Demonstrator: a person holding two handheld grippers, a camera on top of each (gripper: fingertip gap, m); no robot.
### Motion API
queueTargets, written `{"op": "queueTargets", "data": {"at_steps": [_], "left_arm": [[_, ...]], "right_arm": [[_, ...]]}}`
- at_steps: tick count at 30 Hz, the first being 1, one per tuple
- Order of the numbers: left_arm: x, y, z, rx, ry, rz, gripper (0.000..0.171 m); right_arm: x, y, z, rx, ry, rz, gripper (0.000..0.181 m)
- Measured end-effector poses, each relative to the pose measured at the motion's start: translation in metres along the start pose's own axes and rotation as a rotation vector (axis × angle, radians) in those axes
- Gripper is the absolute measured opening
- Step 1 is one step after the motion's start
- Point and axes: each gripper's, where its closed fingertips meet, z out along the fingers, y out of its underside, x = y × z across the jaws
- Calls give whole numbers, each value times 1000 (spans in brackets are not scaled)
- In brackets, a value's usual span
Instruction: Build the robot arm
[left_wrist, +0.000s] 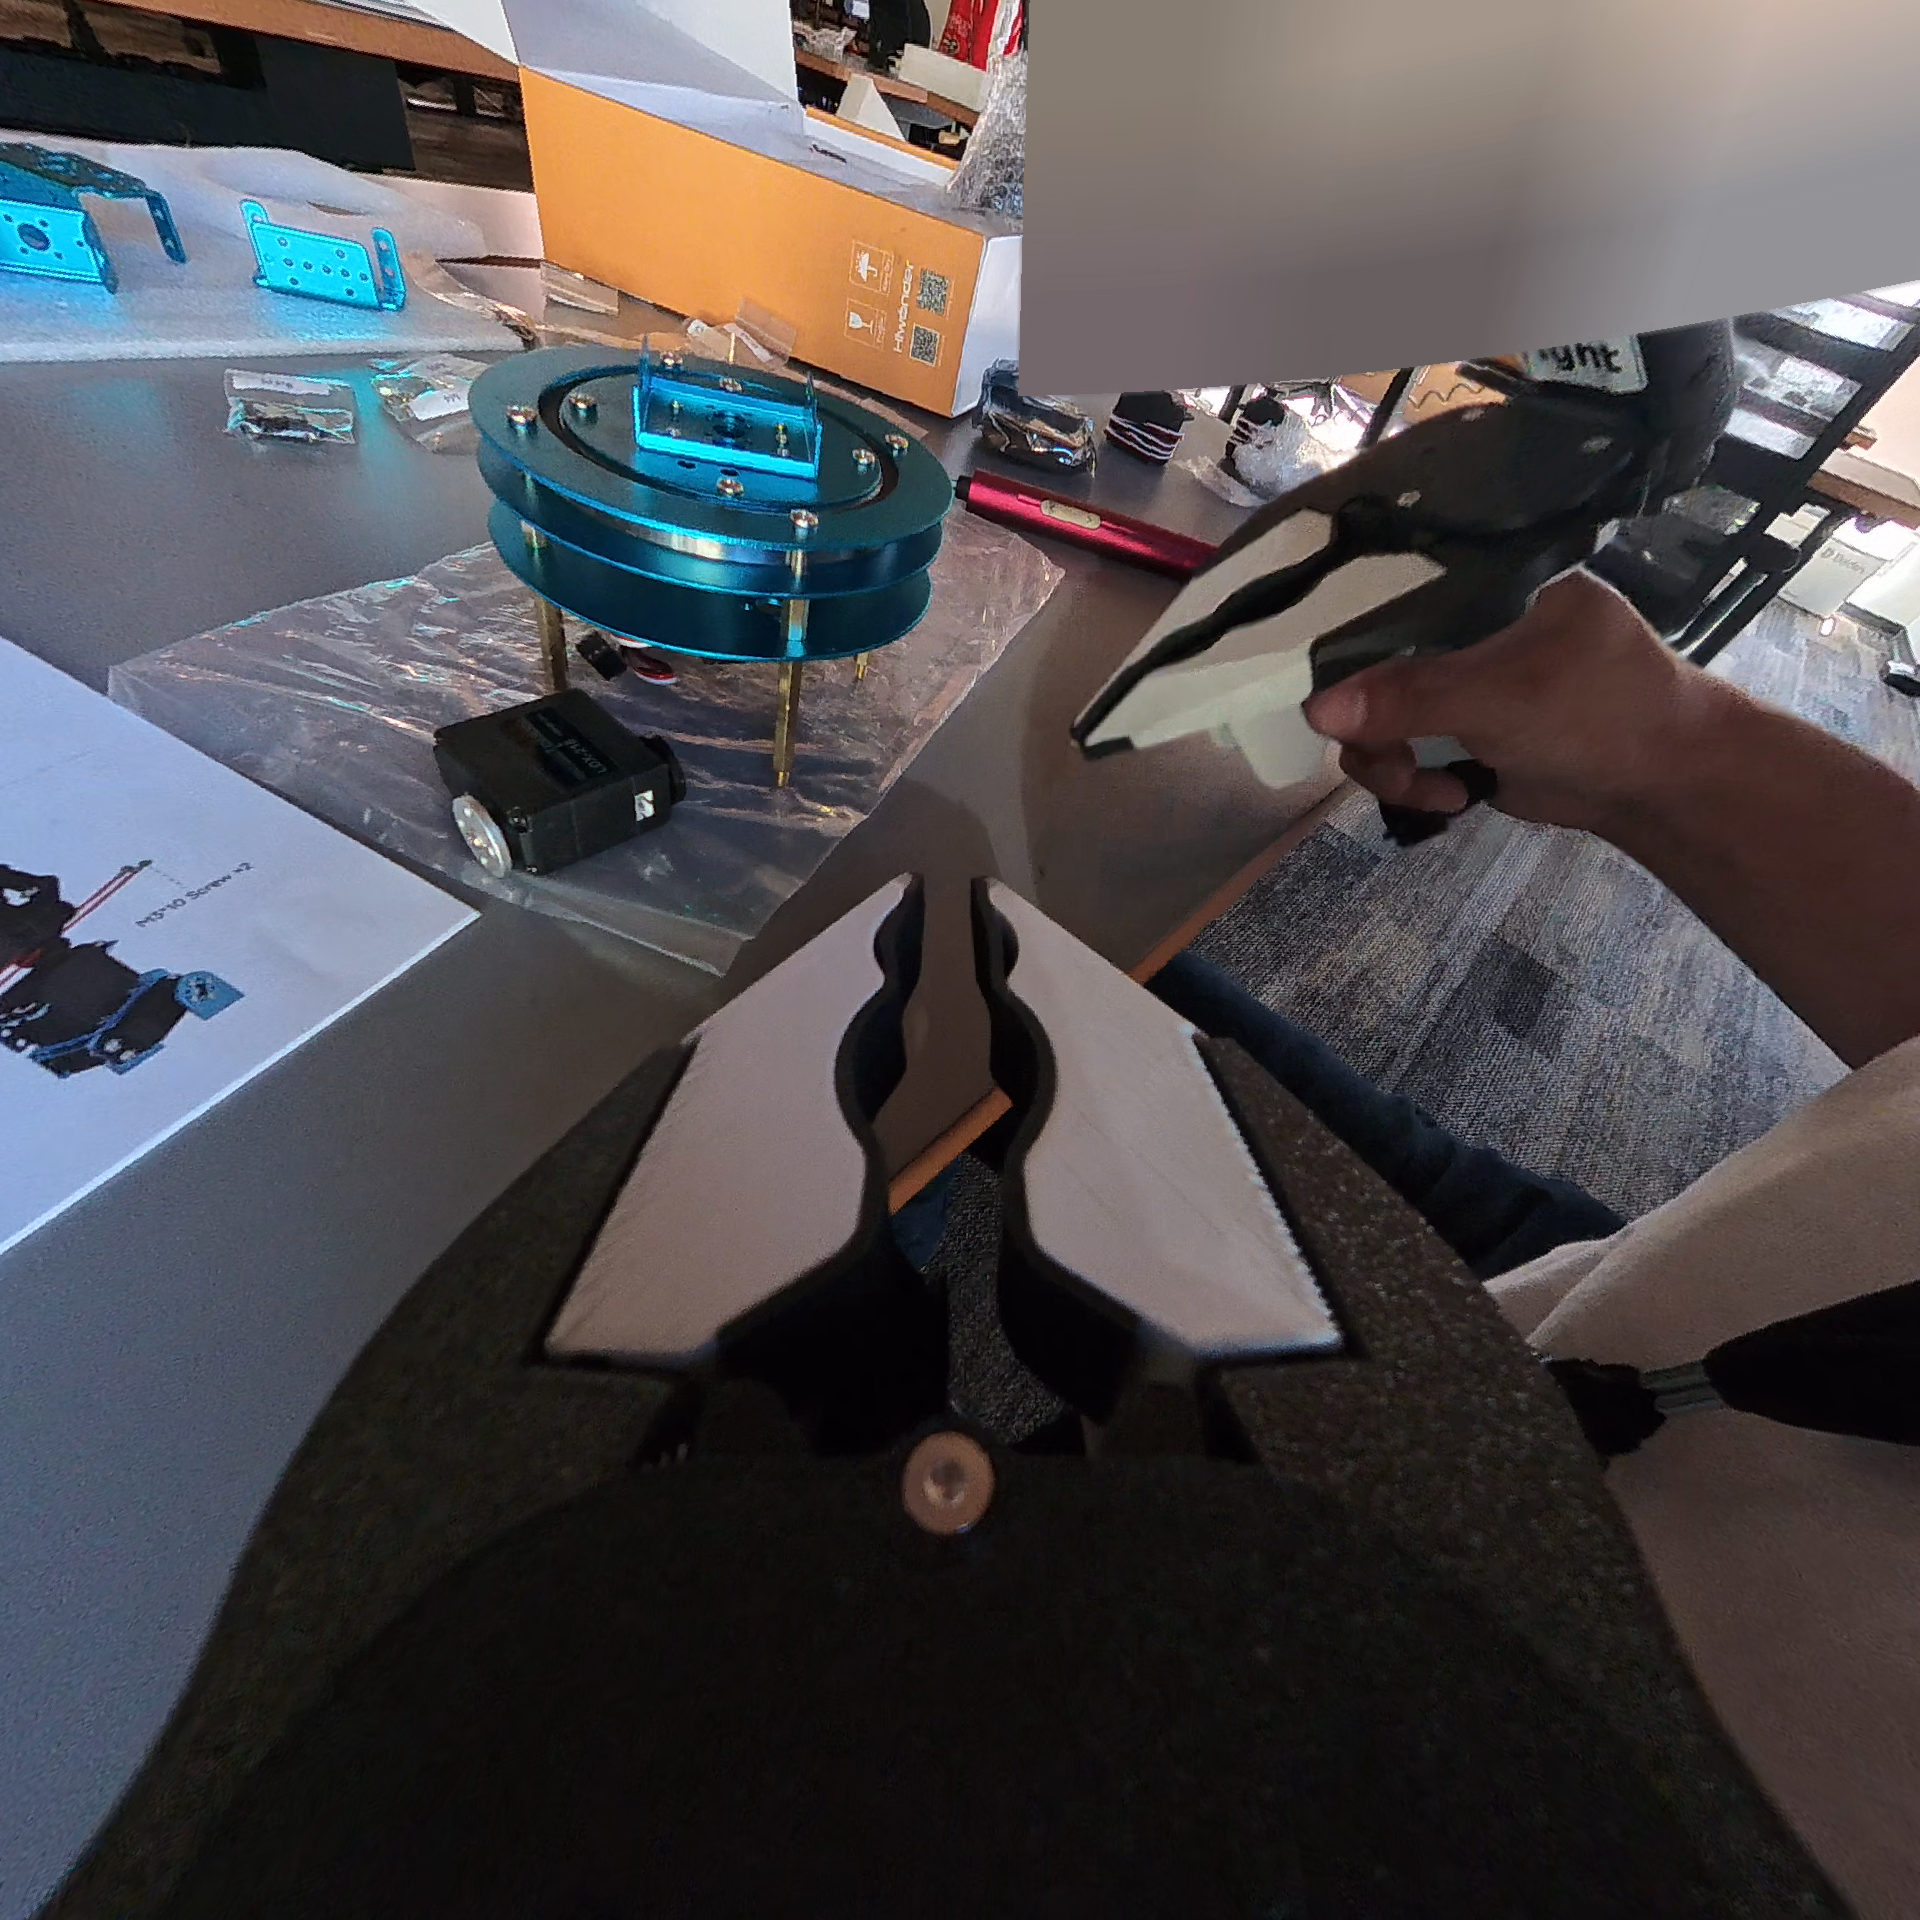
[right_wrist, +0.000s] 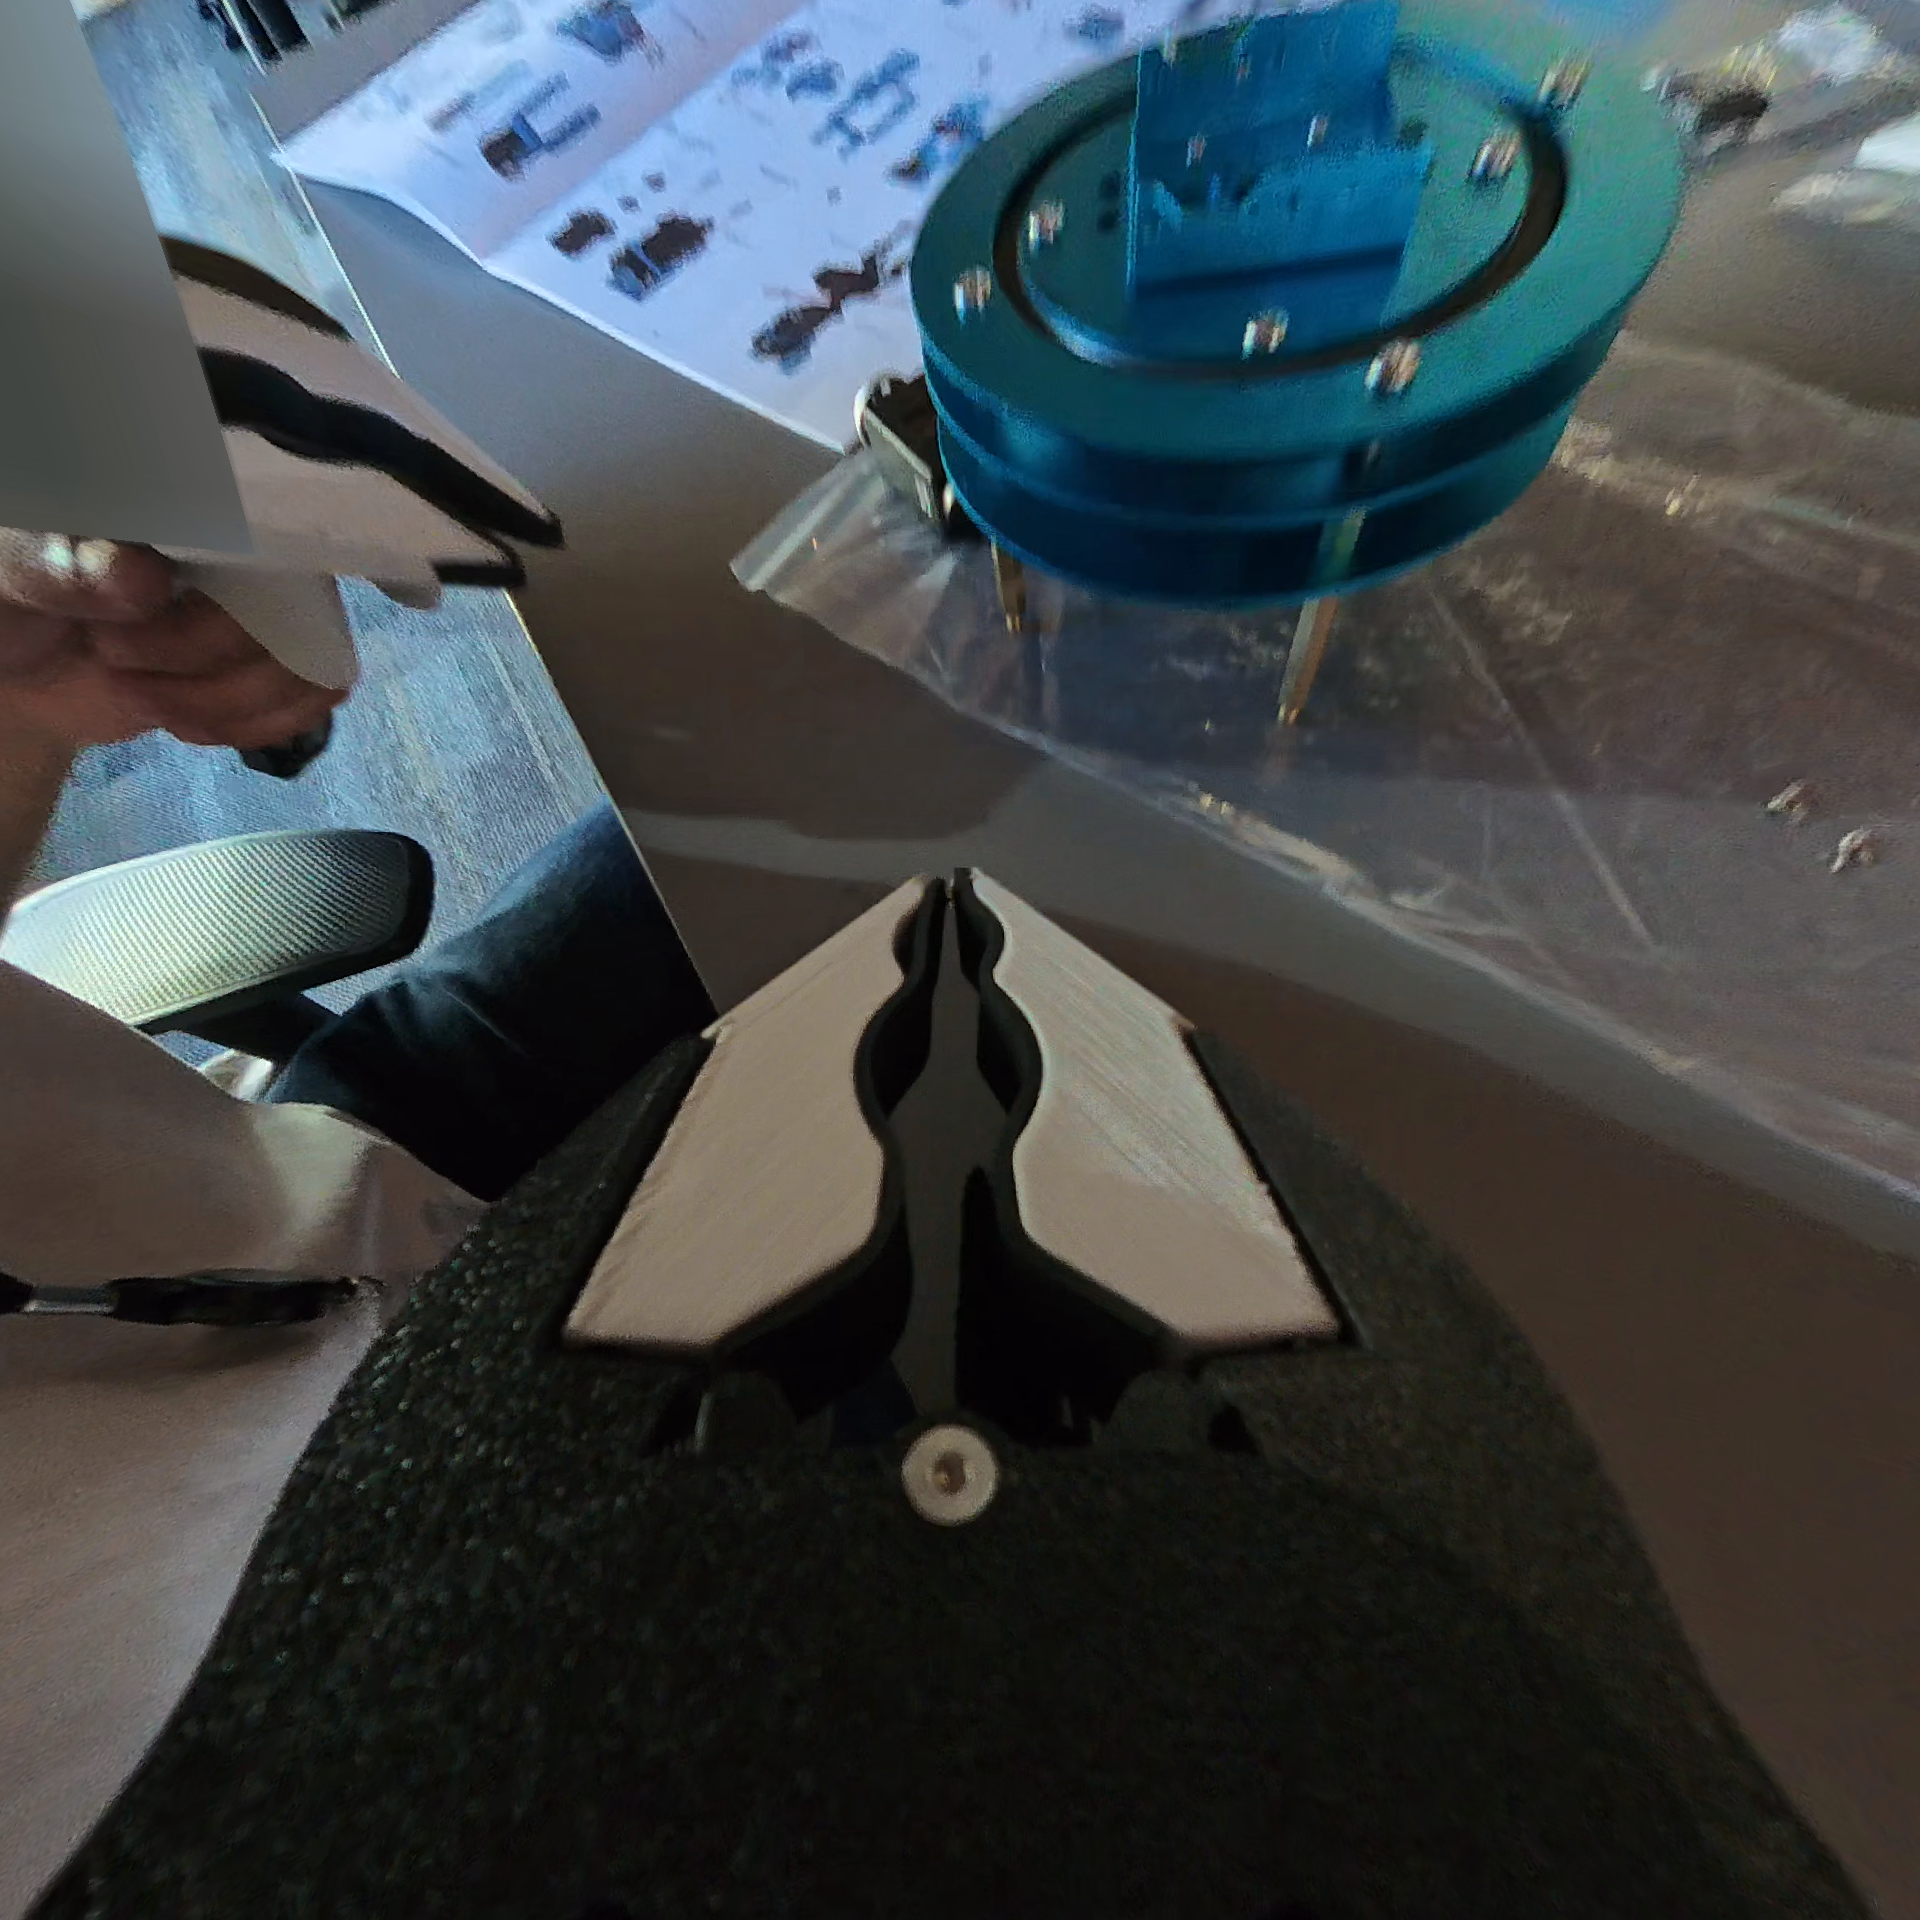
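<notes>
The round blue stacked-plate metal base (right_wrist: 1299, 312) is motion-blurred in the right wrist view, its top edge cut off. It hides most of the black box-shaped servo motor (right_wrist: 904, 436) behind it. The white printed instruction sheet (left_wrist: 156, 883) is cut off at the left edge. Contents of the small clear plastic bags (left_wrist: 291, 405) are too small to identify

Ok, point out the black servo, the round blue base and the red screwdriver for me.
black servo (left_wrist: 556, 790), left wrist view, on its top face.
round blue base (left_wrist: 582, 416), left wrist view, on the top disc's left side.
red screwdriver (left_wrist: 1081, 516), left wrist view, mid-handle.
</notes>
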Motion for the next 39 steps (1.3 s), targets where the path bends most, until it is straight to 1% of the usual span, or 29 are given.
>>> {"op": "queueTargets", "data": {"at_steps": [4, 8, 10, 12, 15, 18, 20, 22, 25, 28, 33, 39], "left_arm": [[0, -9, 4, 13, 12, 2, 8], [-7, -33, 16, 23, 15, 76, 8], [-17, -47, 27, 8, 9, 135, 8], [-27, -58, 39, -8, 9, 185, 8], [-34, -65, 54, -23, 43, 208, 11], [-35, -68, 66, -28, 55, 198, 13], [-34, -70, 76, -46, 63, 184, 21], [-31, -73, 84, -46, 80, 170, 25], [-27, -81, 93, -34, 73, 204, 25], [-29, -79, 105, -77, 39, 232, 25], [-32, -83, 112, -101, 8, 242, 17], [-32, -86, 109, -124, -31, 265, 17]], "right_arm": [[14, -35, -10, 73, -35, -16, 0], [31, -73, -9, 116, -65, -60, 0], [35, -82, -3, 117, -78, -86, 0], [42, -84, 3, 102, -75, -99, 0], [51, -85, 2, 114, -101, -65, 0], [53, -91, 2, 129, -118, -79, 0], [56, -95, 7, 133, -110, -108, 0], [57, -97, 11, 142, -120, -110, 0], [59, -99, 13, 166, -118, -120, 0], [62, -99, 14, 167, -103, -137, 0], [64, -99, 16, 180, -131, -116, 0], [69, -94, 19, 144, -103, -155, 0]]}}
